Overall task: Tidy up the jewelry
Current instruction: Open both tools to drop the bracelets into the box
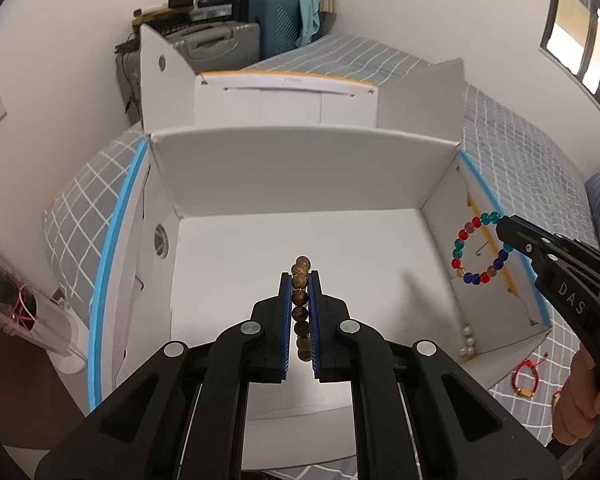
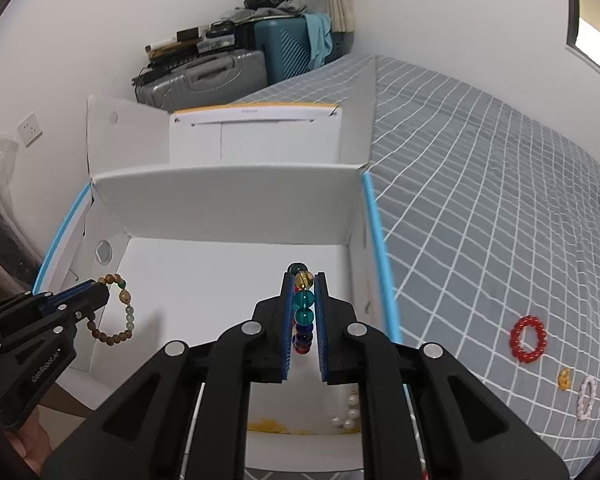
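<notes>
My left gripper (image 1: 300, 280) is shut on a brown wooden bead bracelet (image 1: 301, 276) and holds it above the floor of the open white cardboard box (image 1: 284, 176). It also shows in the right wrist view (image 2: 100, 294) with the wooden bracelet (image 2: 118, 312) hanging from it. My right gripper (image 2: 304, 280) is shut on a multicoloured glass bead bracelet (image 2: 303, 304) over the box's right side (image 2: 228, 188). In the left wrist view the right gripper (image 1: 504, 226) holds the coloured bracelet (image 1: 476, 250) by the right wall.
A pearl bracelet (image 2: 350, 412) and a yellow piece (image 2: 268, 426) lie in the box's near corner. On the grey checked bedspread (image 2: 480, 200) lie a red bead bracelet (image 2: 529, 338), a small amber piece (image 2: 564, 379), a pink-white bracelet (image 2: 586, 398) and red cord bracelets (image 1: 526, 378). Suitcases (image 1: 220, 44) stand behind.
</notes>
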A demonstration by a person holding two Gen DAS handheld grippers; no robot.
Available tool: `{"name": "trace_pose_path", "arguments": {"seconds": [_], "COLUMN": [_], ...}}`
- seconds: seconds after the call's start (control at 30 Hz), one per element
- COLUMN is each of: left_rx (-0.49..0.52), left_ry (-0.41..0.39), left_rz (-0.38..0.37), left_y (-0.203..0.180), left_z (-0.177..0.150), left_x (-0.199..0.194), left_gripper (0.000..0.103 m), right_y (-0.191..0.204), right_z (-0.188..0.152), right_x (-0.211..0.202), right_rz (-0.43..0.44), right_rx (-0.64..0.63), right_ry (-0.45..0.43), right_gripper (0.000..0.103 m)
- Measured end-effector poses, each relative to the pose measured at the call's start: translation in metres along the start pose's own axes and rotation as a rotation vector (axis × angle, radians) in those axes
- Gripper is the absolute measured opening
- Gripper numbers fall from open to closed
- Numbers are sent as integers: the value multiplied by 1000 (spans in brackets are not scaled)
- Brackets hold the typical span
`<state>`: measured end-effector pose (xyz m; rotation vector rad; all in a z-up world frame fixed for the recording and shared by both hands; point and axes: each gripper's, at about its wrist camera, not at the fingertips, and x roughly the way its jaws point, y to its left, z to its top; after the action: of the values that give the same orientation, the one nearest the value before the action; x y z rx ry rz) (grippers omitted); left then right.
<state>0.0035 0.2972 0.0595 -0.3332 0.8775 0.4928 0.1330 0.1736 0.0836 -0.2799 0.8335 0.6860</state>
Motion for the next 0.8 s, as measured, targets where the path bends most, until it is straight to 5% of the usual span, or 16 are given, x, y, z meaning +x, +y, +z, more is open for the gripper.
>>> {"name": "trace_pose_path", "arguments": {"seconds": [0.73,0.8], "left_rx": [-35,-39], "left_ry": [52,48], "left_rz": [6,2], "left_y": [13,13], "left_z": [-9,-9], "left_x": [21,19], "left_gripper": [13,27], "right_y": [8,8], "right_z": [-14,-14], "right_x": [34,32], "right_rz": [-11,-10], "right_rx": [-4,-7], "right_ry": [79,71], "right_gripper": [10,28]}}
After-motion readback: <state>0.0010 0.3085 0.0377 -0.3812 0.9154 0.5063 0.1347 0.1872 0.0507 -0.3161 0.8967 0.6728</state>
